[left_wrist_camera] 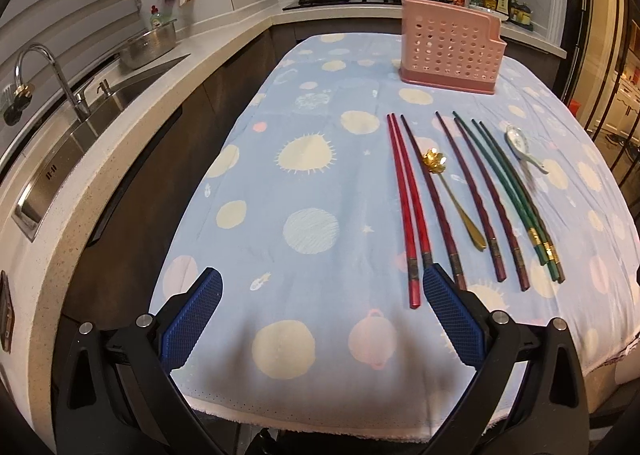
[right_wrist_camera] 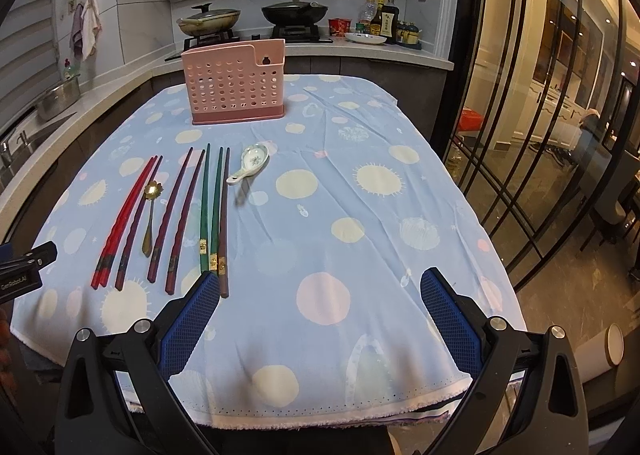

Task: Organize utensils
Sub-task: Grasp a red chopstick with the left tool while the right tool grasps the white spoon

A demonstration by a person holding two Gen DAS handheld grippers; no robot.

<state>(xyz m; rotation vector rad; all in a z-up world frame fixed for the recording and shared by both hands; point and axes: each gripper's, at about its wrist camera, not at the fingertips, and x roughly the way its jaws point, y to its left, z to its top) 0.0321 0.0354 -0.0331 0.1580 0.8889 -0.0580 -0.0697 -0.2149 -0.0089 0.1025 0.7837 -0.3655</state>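
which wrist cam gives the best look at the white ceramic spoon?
Right wrist. The white ceramic soup spoon with a floral print lies bowl-up near the frame's middle, so its pattern and handle show clearly. In the left wrist view the same spoon sits farther right, smaller and fisheye-stretched, its pattern barely readable.

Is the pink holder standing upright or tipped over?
Upright. The pink holder stands on its darker base on the tablecloth, open top facing up. No utensil shows above its rim.
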